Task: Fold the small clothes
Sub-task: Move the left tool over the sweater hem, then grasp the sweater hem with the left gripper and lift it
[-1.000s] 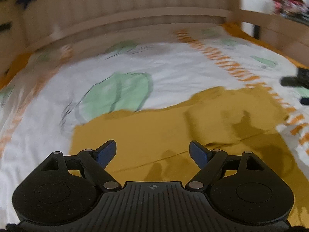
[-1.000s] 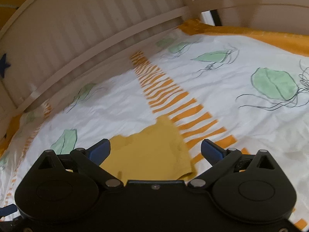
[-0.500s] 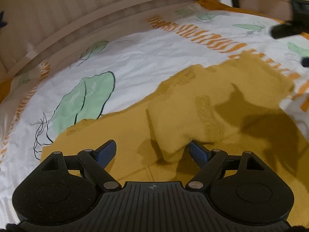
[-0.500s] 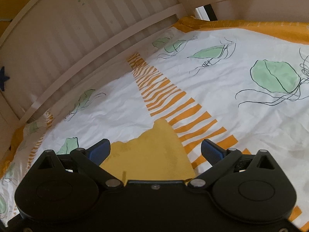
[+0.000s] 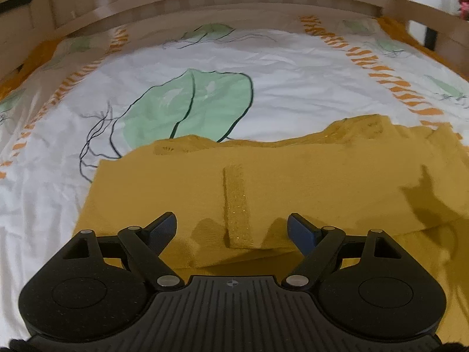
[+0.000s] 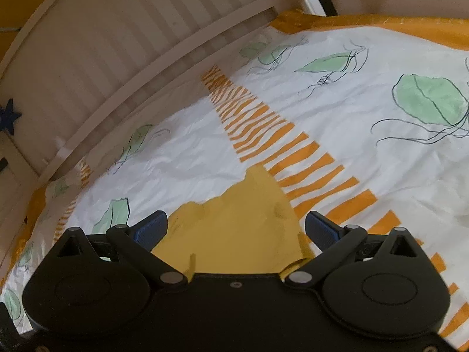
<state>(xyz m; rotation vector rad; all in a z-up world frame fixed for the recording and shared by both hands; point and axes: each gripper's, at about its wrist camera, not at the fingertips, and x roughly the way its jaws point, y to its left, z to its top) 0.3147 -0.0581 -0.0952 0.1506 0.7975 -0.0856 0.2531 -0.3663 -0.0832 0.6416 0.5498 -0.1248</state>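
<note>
A mustard-yellow garment [image 5: 293,182] lies flat on the bed sheet [image 5: 278,67], folded over on itself with a glittery vertical strip [image 5: 237,205] near its middle. My left gripper [image 5: 231,228] is open and empty, hovering just over the garment's near folded edge. In the right wrist view a pointed corner of the same garment [image 6: 243,220] lies between the fingers. My right gripper [image 6: 236,228] is open and empty above it.
The sheet is white with green jellyfish prints [image 5: 187,105] and orange dashed stripes [image 6: 278,152]. A slatted wooden bed rail [image 6: 132,44] curves round the far side. An orange sheet border [image 6: 366,26] runs along the far right edge.
The left gripper has swung to face the garment's folded edge squarely; the garment now lies flatter and wider across its view. The right gripper has shifted slightly and stays open.
</note>
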